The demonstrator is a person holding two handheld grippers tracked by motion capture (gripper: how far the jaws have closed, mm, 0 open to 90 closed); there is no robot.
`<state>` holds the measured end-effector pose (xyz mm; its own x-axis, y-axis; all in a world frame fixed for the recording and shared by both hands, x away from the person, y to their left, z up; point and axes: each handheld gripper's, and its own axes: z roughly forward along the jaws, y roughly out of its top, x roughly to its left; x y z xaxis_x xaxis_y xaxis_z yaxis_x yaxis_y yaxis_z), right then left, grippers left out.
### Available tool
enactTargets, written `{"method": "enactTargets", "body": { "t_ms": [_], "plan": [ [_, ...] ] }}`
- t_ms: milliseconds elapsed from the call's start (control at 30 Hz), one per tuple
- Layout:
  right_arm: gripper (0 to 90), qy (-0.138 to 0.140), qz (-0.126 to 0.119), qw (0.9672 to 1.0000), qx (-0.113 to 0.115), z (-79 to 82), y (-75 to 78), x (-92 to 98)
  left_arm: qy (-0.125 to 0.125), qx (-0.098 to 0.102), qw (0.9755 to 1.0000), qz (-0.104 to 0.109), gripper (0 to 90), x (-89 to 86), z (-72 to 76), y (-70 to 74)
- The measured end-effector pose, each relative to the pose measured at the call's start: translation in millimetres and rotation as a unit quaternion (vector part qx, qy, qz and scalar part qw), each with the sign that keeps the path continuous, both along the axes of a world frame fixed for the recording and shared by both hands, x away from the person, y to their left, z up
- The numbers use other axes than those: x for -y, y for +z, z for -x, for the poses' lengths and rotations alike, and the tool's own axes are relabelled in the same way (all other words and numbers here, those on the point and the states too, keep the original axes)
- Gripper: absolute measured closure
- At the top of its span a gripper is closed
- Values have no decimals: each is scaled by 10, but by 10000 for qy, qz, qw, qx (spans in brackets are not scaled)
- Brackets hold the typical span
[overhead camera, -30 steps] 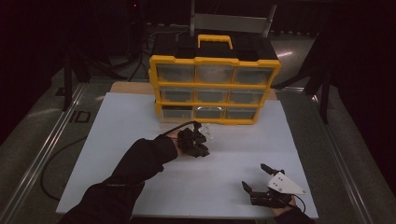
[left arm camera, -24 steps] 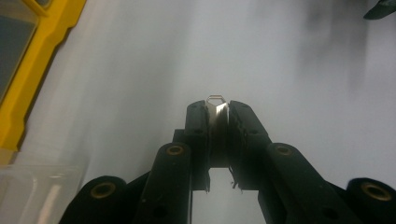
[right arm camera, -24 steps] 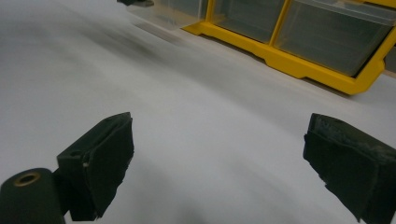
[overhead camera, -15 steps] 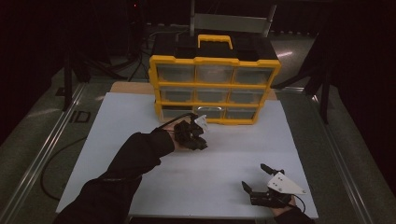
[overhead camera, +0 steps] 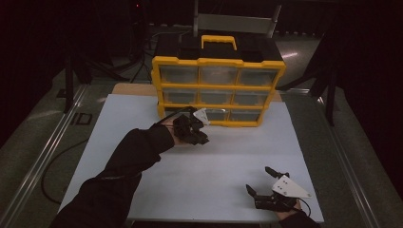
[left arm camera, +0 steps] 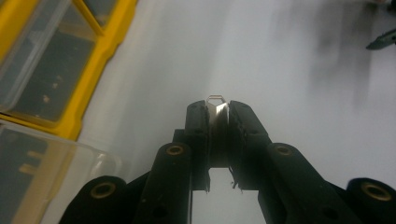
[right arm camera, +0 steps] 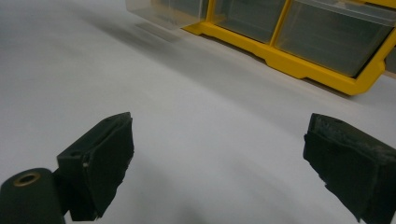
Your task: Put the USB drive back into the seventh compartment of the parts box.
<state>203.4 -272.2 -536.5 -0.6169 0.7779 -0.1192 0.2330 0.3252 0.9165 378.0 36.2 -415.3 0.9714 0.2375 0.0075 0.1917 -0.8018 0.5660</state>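
The left tongs (left arm camera: 217, 122) are closed on a small thin silver metal clip (left arm camera: 215, 105), whose bent tip shows just past the two black pads. In the high view the left tongs (overhead camera: 196, 133) hang above the white desk (overhead camera: 123, 142), just in front of the bottom row of the yellow plastic drawer cabinet with clear drawers (overhead camera: 218, 90). One clear drawer (left arm camera: 51, 172) of that bottom row stands pulled out, very near the left tongs on their left side.

I judge that the step in hand is to carry the clip to this open drawer. The next move calls for bringing the tip of the tongs over the drawer opening, not over its front wall, and only then letting the pads part, so that the clip falls inside. The clip is thin and held by a small part only, so it may slip if the hand turns quickly.

The left forearm, in a dark sleeve (overhead camera: 138, 152), reaches from the near left edge toward the far side, with the tongs pointing down and to the right. The right tongs (overhead camera: 259, 183) rest at the near right corner of the desk, wide open and holding nothing.
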Motion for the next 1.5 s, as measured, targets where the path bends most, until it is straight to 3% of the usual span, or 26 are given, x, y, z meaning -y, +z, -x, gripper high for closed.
{"method": "enactTargets", "body": {
  "t_ms": [467,1033,1500],
  "plan": [
    [89,-5,-4,10000,10,1,1,-2,132,181,9997,1,793,-102,-70,190],
    [89,-5,-13,10000,0,-2,-1,-5,476,263,9984,123,793,-268,-180,306],
    [89,-1,1,10000,9,0,0,-7,922,330,9949,244,793,-443,-291,318]
  ]
}}
